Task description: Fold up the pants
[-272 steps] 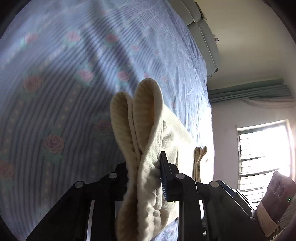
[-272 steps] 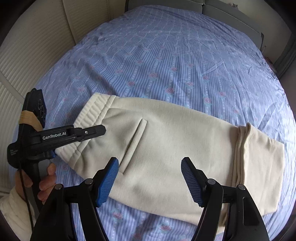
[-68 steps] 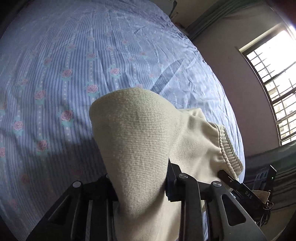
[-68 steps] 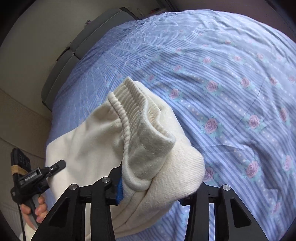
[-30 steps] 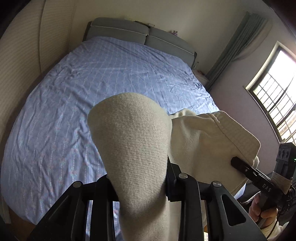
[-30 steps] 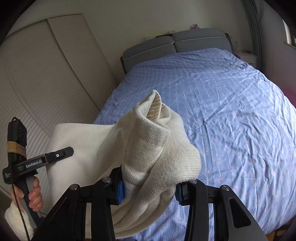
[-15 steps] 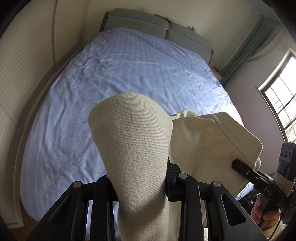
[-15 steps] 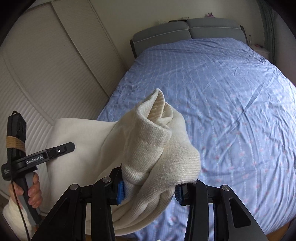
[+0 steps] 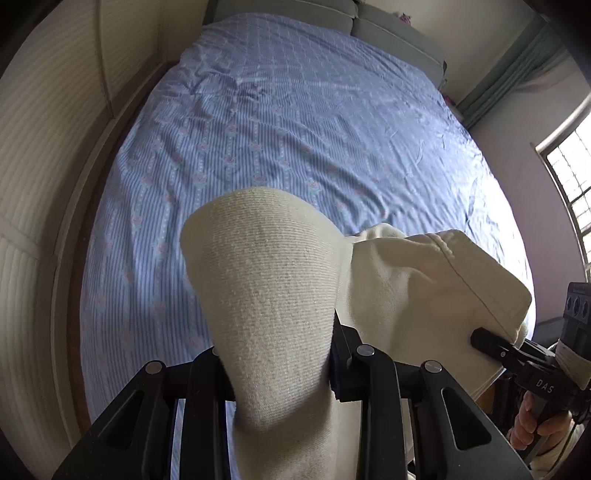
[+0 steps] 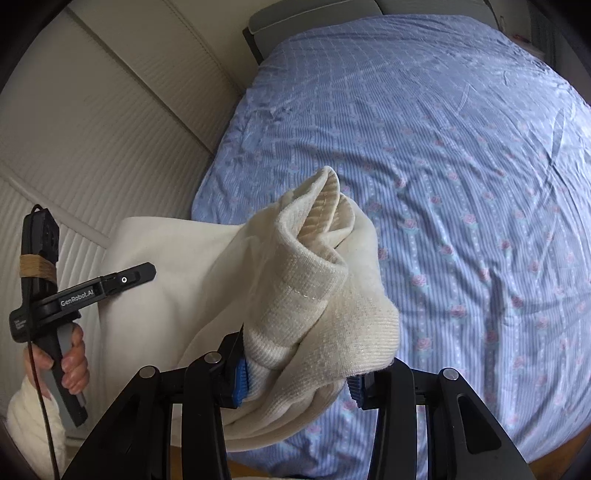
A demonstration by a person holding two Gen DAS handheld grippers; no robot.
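Observation:
Cream knit pants (image 9: pixel 266 288) hang bunched and folded in the air over the foot end of the bed. My left gripper (image 9: pixel 275 363) is shut on a thick ribbed fold of them. My right gripper (image 10: pixel 297 376), with blue pads, is shut on another bundle of the pants (image 10: pixel 317 295), whose ribbed cuff sticks up. A flat cream panel stretches between the two grips. The right gripper (image 9: pixel 480 338) shows at the right edge of the left wrist view. At the left of the right wrist view is the left gripper (image 10: pixel 147 272). The lower part of the pants is hidden below both views.
The bed (image 9: pixel 295 129) has a blue striped sheet with roses, wrinkled, and a grey headboard (image 9: pixel 388 26) at the far end. Cream panelled wardrobe doors (image 10: pixel 110 110) run along its left side. A bright window (image 9: pixel 569 177) is at the right. A person's hands (image 10: pixel 70 362) hold the tools.
Both grippers have carried the pants forward and lower toward the bed and tipped downward. The sheet now fills more of each view. Neither grip has changed.

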